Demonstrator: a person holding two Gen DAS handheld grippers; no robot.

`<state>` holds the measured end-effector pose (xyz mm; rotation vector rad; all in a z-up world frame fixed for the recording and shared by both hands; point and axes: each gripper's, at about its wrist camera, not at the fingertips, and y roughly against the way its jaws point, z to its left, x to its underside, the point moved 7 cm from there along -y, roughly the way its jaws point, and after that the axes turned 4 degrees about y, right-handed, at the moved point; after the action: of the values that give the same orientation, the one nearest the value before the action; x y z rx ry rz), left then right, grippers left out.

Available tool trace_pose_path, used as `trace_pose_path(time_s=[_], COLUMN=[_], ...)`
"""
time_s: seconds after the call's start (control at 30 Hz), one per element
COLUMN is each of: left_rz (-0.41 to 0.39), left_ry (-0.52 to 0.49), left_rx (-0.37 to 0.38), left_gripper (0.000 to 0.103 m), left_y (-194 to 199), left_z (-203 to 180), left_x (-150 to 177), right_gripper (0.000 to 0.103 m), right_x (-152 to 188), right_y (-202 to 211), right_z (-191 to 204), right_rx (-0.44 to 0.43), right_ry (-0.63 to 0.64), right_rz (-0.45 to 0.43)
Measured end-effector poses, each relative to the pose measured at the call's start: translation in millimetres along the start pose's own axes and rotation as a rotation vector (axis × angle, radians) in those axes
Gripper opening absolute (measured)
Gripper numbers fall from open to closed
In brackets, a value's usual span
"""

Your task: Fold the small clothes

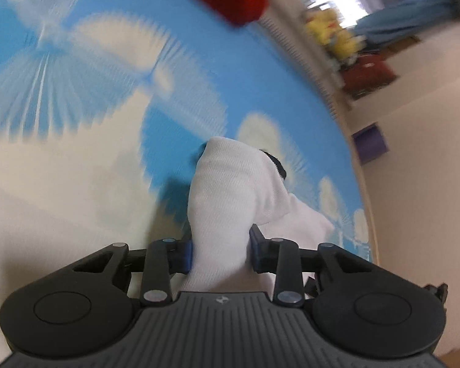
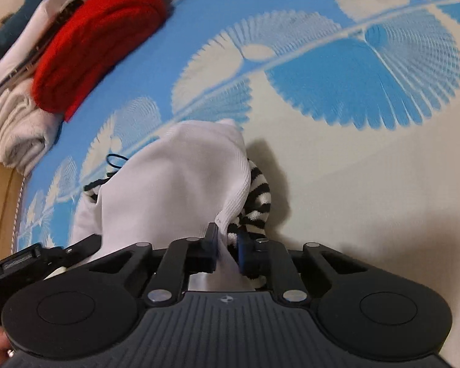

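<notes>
Blue-and-white floral bedspread (image 2: pixel 337 159) underneath. Left claw (image 1: pixel 220 251) clamps white knit garment (image 1: pixel 227 196); right claw (image 2: pixel 227 248) pinches the same white fabric over a black-and-white striped sock (image 2: pixel 257 199).

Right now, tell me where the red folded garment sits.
In the right wrist view the red folded garment lies upper left on the blue patterned sheet, against a stack of pale folded clothes, beyond the white sock.
</notes>
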<state>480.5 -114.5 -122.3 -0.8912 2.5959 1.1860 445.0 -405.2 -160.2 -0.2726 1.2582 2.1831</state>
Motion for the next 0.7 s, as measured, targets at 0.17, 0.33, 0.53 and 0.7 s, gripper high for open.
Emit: trace_pose_path(time_s=[0.17,0.33,0.53,0.7], left_rz=[-0.19,-0.285,-0.257,-0.143], left_ry=[-0.191,-0.162,-0.112,-0.159], left_rx=[-0.007,-0.055,-0.052,-0.096], left_gripper=[0.038,0.057,0.057,0.057], left_y=[42.7,64.4,73.6,66.3], left_z=[-19.4,1.3,19.0,25.2], left_x=[-36.6,-64.7,-74.6,-62.3], right_gripper=[0.009,0.009,0.023,0.033], right_x=[-23.5,-38.7,-44.6,-40.6], right_y=[8.9,3.8,-22.0,-17.5], right_z=[33.8,67.1,53.2,56.9], right_rx=[-0.119,-0.175,0.068,-0.001], right_ry=[-0.011,0.007,-0.04,-0.036], right_rz=[-0.123,-0.226,-0.233,-0.182])
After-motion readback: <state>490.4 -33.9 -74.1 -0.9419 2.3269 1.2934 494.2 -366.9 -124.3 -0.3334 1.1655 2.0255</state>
